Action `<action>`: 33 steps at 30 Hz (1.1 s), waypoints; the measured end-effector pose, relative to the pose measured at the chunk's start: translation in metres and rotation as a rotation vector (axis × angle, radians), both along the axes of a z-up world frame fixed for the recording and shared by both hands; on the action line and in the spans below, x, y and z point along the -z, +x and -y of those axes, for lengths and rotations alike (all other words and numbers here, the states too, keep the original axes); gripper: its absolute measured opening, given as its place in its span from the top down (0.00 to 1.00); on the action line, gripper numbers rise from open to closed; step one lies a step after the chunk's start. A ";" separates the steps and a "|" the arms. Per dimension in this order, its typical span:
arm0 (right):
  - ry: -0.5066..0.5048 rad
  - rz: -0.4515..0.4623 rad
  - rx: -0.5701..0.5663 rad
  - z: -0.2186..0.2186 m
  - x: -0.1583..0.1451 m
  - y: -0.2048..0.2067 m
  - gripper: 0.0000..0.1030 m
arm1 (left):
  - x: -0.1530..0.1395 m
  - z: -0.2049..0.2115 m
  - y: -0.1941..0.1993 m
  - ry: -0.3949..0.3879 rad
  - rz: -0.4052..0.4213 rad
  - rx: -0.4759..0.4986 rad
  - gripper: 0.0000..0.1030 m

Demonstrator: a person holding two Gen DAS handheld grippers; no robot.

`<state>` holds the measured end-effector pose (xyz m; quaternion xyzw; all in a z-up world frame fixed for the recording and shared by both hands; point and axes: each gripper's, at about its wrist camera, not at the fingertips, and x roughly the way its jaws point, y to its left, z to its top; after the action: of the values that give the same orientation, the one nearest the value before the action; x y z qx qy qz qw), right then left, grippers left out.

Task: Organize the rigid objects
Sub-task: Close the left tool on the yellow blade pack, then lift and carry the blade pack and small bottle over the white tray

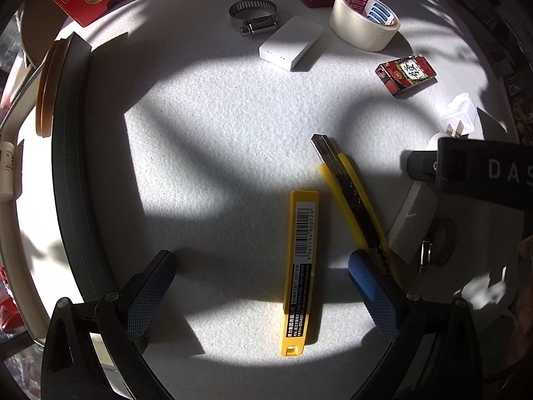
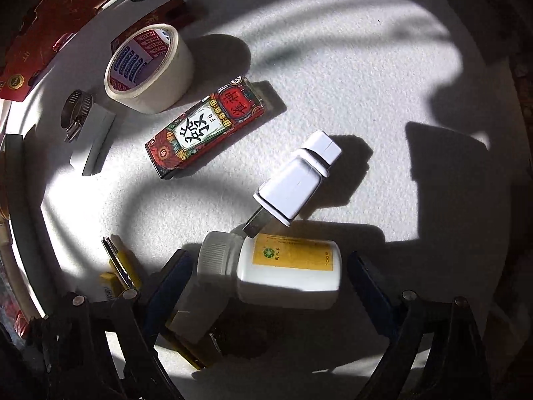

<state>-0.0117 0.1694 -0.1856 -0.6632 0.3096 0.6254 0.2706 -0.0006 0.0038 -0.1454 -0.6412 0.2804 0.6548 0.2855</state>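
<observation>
Progress: early, items lie scattered on the white mat | left gripper wide open, empty, astride the yellow blade case, knife just right | right gripper wide open around the white bottle, not clamped | tape roll, patterned box, plug unsorted

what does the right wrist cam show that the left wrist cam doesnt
Only the right wrist view shows the white pill bottle lying between the open right gripper. Only the left wrist view shows the whole yellow blade case between the open left gripper. Both show the tape roll, hose clamp, patterned box and white plug adapter.
</observation>
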 end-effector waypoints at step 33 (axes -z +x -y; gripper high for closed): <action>-0.077 -0.108 -0.113 0.056 -0.087 0.068 0.36 | -0.084 0.070 -0.003 0.178 0.195 0.233 0.85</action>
<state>0.0567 0.1133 -0.0991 -0.6550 0.3095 0.6620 0.1920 -0.0039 -0.0664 -0.0615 -0.6372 0.2649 0.5739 0.4409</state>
